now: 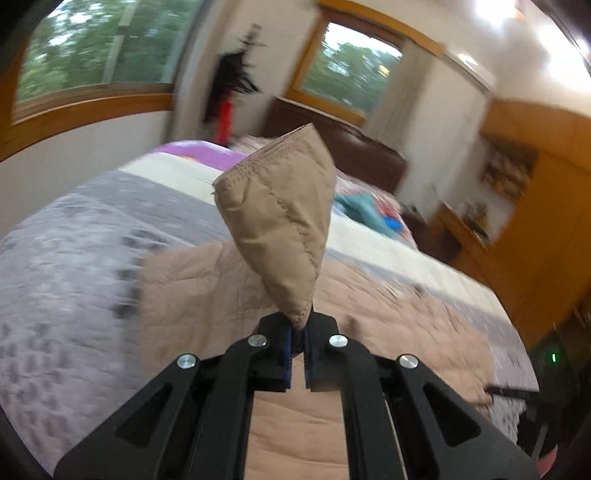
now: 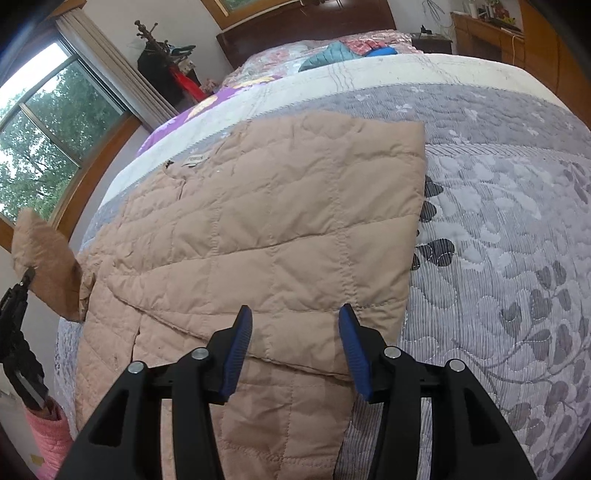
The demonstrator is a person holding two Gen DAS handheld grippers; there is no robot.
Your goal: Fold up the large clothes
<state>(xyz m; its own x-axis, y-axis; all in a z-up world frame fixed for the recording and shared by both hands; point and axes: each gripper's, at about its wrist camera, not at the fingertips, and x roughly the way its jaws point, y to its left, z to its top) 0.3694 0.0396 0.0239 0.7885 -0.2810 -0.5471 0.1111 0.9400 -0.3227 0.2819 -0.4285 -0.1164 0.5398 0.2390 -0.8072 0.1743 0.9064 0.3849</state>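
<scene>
A tan quilted jacket lies spread on the grey patterned bed cover. In the left wrist view my left gripper is shut on the end of a jacket sleeve, which stands up above the jaws, lifted off the bed. The same sleeve and left gripper show at the left edge of the right wrist view, raised beside the bed. My right gripper hangs open just over the jacket's near part, with only fabric beneath its blue pads and nothing pinched.
The bed runs back to a dark wooden headboard, with floral bedding and a teal garment near it. A window and coat stand are on the left, wooden cabinets on the right. A pink sleeve shows bottom left.
</scene>
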